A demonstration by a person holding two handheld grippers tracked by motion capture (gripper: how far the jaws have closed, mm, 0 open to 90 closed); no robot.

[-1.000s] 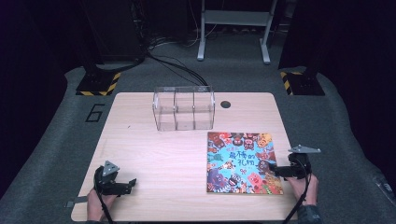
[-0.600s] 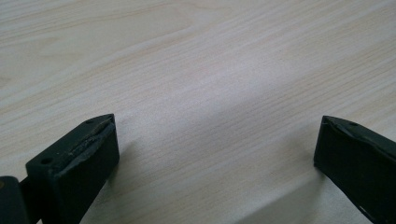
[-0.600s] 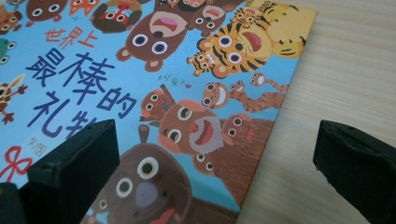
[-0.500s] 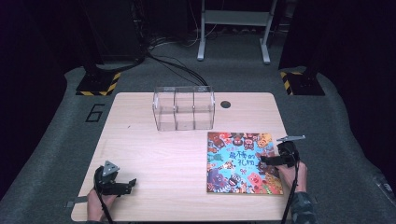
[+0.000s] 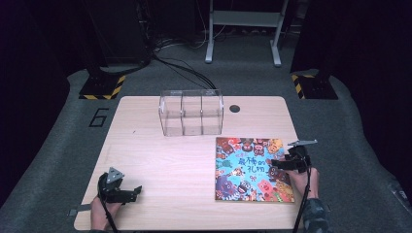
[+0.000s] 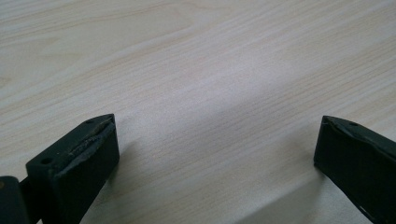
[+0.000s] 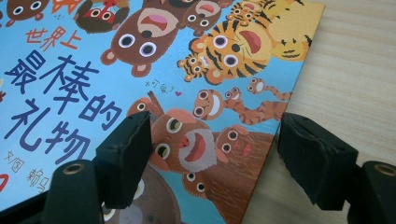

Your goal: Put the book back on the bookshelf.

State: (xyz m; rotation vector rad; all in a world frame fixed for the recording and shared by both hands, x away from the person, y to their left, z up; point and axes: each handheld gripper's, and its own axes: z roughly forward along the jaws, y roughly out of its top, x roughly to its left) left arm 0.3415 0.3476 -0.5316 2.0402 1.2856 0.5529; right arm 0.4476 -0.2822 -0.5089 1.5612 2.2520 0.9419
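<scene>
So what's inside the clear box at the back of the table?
The clear box looks empty: two dividers split it into three compartments, and the table shows through its walls. Its far bottom edge is too faint to check.

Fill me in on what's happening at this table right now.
A person holds a gripper in each hand at a wooden table. The right gripper sits at the right edge of a colourful picture book lying flat; its jaws have just been closing, one over the cover and one beyond the edge, not yet pressing on it. The left gripper rests open on bare wood near the front left. A clear plastic box stands farther back.
</scene>
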